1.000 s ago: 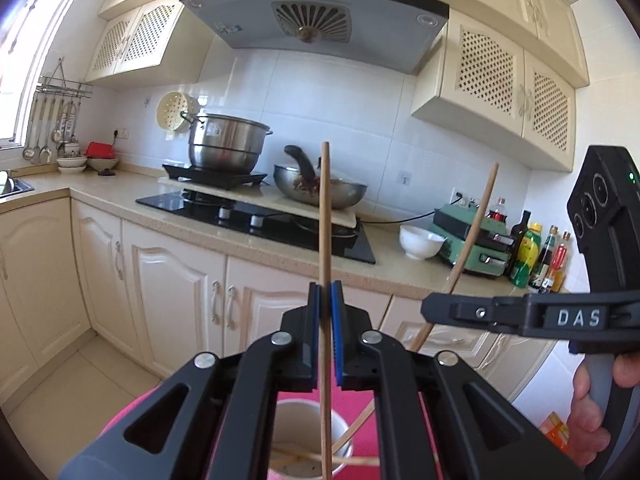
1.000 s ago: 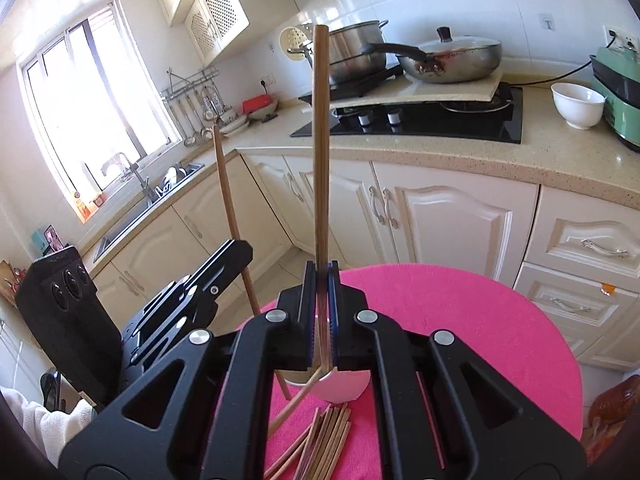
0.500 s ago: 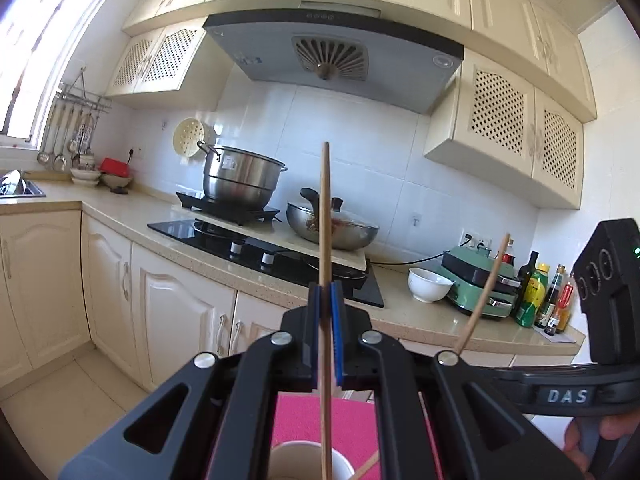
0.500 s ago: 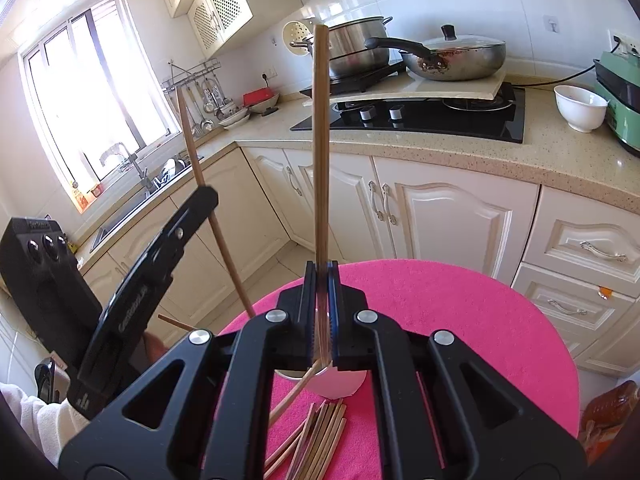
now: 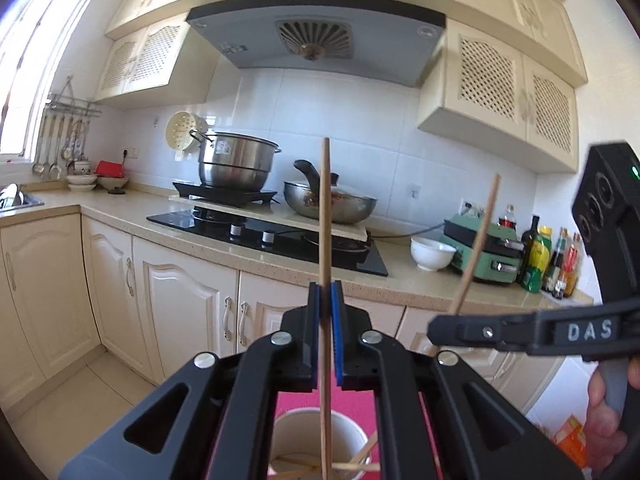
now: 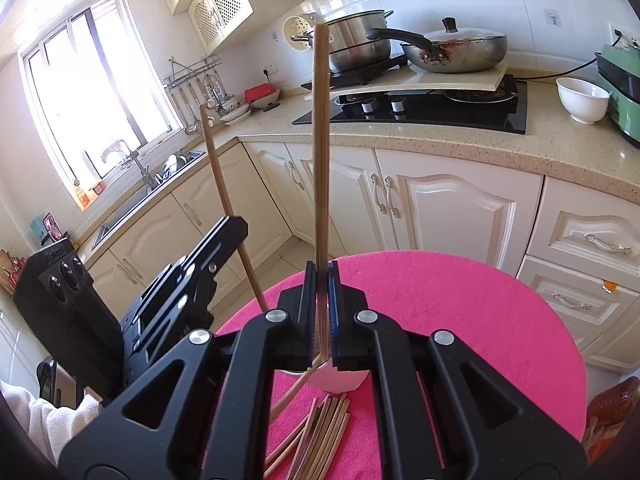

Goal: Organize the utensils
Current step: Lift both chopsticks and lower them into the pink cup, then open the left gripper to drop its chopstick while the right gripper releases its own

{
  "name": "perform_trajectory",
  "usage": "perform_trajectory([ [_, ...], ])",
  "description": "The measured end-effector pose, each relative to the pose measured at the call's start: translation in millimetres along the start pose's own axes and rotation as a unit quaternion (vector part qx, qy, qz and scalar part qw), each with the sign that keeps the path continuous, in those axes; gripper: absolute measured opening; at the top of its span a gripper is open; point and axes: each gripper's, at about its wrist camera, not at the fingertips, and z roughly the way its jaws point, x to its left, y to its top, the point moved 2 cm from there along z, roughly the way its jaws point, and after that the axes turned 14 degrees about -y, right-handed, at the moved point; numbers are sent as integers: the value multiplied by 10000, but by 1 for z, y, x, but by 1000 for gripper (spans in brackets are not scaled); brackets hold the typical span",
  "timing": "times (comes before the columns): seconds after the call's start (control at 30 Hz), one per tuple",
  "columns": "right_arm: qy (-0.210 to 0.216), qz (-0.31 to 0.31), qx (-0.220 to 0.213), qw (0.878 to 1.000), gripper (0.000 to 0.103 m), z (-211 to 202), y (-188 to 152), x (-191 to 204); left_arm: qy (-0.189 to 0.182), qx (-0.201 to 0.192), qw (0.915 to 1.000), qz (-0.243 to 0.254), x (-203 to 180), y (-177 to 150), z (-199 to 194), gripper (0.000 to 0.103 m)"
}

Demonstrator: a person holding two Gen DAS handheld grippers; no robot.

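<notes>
My left gripper [image 5: 325, 300] is shut on a wooden chopstick [image 5: 325, 216] that stands upright, its lower end running down into the mouth of a white paper cup [image 5: 296, 440] with a few chopsticks inside. My right gripper [image 6: 321, 276] is shut on another upright chopstick [image 6: 320, 140] just above that cup [image 6: 340, 380]. Each gripper shows in the other's view: the right gripper [image 5: 436, 326] with its slanted chopstick [image 5: 476, 244], the left gripper [image 6: 236, 226] with its chopstick [image 6: 218, 172]. Several loose chopsticks [image 6: 320, 428] lie on the pink table [image 6: 460, 312].
Behind the round table runs a kitchen counter [image 6: 440, 140] with a black hob [image 6: 420, 108], a steel pot [image 5: 236, 164], a pan [image 5: 332, 204], a white bowl [image 5: 430, 252] and bottles [image 5: 536, 256]. A sink [image 6: 136, 196] lies under the window. A hand [image 5: 608, 412] holds the right gripper's handle.
The left gripper with its chopstick rose and tipped upward, then came back down over the cup. The right gripper and its chopstick have stayed where they were.
</notes>
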Motion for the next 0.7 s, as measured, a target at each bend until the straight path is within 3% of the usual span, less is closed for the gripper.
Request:
perform_trajectory([
  [0.4, -104, -193, 203, 9996, 6, 7, -9, 9, -52, 523, 9986, -11, -2, -10, -10, 7],
  [0.47, -120, -215, 222, 9994, 6, 7, -11, 10, 18, 591, 9982, -65, -2, -13, -12, 21],
  [0.7, -156, -224, 248, 9993, 6, 6, -16, 15, 29, 737, 9973, -19, -6, -11, -19, 29],
])
